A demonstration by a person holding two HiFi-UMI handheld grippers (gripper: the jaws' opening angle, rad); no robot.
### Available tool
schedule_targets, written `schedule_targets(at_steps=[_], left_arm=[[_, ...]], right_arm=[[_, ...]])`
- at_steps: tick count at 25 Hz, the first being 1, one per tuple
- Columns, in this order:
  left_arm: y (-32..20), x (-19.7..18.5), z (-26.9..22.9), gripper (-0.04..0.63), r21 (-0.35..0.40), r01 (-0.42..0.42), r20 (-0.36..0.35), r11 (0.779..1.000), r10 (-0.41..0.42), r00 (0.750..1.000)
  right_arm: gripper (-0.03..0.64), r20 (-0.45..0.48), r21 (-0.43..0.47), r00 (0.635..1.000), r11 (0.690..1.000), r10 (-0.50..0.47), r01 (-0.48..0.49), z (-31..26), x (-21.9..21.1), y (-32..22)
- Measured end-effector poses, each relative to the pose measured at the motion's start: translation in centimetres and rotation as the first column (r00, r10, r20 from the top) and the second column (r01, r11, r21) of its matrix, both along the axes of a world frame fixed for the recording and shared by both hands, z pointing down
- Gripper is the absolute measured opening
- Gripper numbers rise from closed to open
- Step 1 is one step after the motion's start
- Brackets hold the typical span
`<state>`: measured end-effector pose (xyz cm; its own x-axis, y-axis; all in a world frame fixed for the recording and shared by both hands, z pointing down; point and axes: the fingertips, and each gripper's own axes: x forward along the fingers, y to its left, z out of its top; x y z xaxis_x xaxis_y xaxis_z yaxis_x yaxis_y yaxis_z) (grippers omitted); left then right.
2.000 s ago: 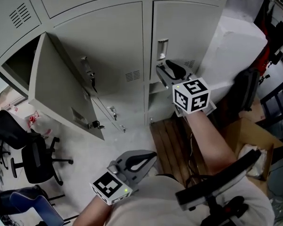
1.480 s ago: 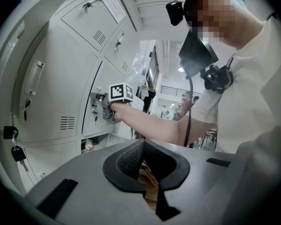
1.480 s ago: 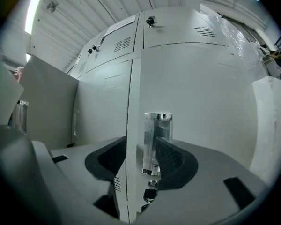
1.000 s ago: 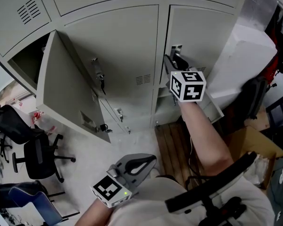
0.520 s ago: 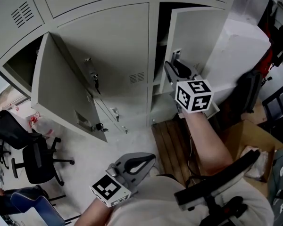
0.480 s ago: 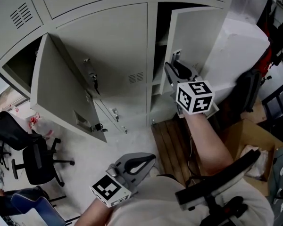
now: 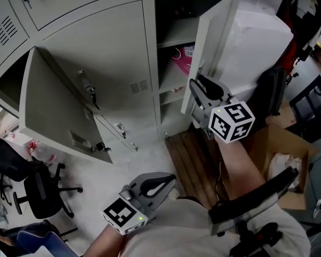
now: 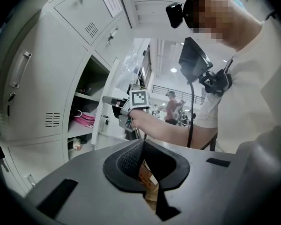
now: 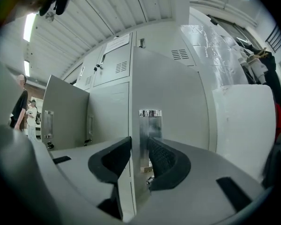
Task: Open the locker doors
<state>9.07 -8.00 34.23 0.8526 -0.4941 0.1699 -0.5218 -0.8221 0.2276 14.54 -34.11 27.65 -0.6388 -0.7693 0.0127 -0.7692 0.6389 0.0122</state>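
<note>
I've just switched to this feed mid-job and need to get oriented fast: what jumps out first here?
The right hand-held gripper is clamped on the edge of the right locker door. That door stands open beside shelves holding a pink item. Further left, the left locker door hangs wide open, and the left hand-held gripper sits low near the person's body, jaws together and empty.

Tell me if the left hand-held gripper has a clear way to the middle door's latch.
Probably yes: the left hand-held gripper hangs empty at the waist, and nothing shows between it and the latch. The open left door juts out close beside, so the approach looks tight.
</note>
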Motion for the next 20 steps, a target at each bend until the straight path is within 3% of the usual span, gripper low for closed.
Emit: schedule_targets(at_steps=[20], left_arm=[[0.3, 3.6, -1.1, 0.011, 0.024, -0.084, -0.016, 0.996, 0.085, 0.996]], right_arm=[[0.095, 0.001, -0.012, 0.989, 0.989, 0.148, -0.148, 0.2, 10.2, 4.0]])
